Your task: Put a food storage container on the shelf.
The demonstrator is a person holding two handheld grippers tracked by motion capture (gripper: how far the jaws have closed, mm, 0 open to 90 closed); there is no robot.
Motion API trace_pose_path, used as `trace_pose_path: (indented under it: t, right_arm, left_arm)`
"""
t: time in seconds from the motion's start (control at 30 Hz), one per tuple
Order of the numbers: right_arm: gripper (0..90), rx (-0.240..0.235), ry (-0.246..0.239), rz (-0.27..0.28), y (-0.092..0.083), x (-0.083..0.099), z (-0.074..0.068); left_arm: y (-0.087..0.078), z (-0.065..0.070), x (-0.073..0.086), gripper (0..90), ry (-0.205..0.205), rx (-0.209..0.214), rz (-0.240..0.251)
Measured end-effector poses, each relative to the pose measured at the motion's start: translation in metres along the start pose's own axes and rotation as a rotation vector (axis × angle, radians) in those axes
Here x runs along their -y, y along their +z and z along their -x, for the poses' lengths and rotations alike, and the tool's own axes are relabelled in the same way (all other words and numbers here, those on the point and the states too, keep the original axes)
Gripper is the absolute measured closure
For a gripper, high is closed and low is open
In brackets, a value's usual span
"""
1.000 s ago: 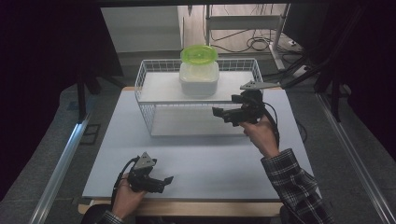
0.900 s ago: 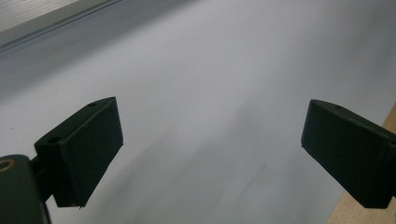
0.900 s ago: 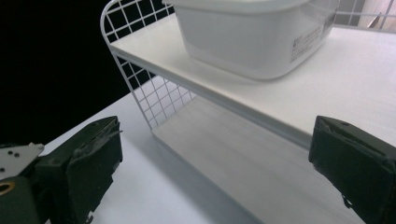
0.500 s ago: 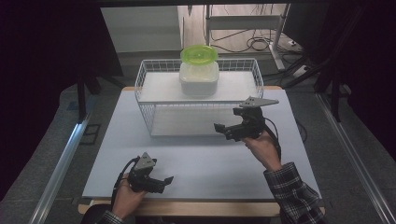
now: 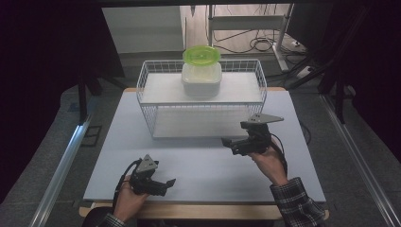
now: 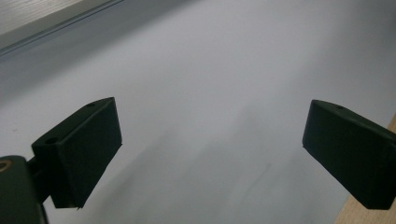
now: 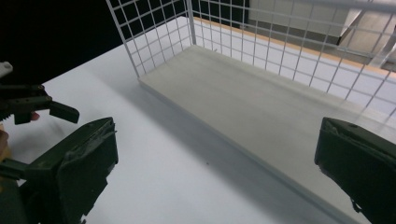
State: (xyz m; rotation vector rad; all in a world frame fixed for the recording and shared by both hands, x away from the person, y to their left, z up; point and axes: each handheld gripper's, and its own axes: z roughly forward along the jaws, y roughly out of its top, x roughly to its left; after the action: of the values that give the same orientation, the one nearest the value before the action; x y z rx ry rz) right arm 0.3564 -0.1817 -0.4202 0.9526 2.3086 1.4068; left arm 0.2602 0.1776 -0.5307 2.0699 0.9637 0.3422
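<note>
White wire basket ahead of both tongs — nothing gripped yet.

Right tongs (image 5: 231, 143) hover just in front of the wire basket (image 5: 257, 71), jaws wide apart and aimed at its open front, likely lined up to reach in; left tongs (image 5: 166, 183) rest low near the counter's (image 5: 208, 165) near edge, jaws also apart, probably waiting their turn. Beyond the right tongs and to their left, a white container (image 5: 202, 79) with a green lid (image 5: 201, 55) sits on the basket's upper shelf (image 5: 161, 90) — the mesh walls would block any sideways approach, so only the front stands free.
</note>
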Motion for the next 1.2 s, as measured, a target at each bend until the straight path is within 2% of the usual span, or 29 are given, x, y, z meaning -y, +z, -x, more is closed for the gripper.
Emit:
trace_pose_path:
  t: [0.67, 0.93, 1.2]
  right_arm:
    - [0.0, 0.045, 0.003, -0.059, -0.002, 0.053, 0.007]
    - [0.0, 0.062, -0.012, -0.102, 0.001, 0.070, 0.005]
    - [0.0, 0.066, -0.041, -0.173, 0.007, 0.089, 0.000]
  left_arm:
    - [0.001, 0.001, 0.000, 4.1, 0.022, -0.004, -0.006]
    - [0.003, 0.001, 0.001, 3.7, 0.028, 0.000, -0.015]
    - [0.005, 0.002, 0.002, 2.9, 0.043, 0.001, -0.033]
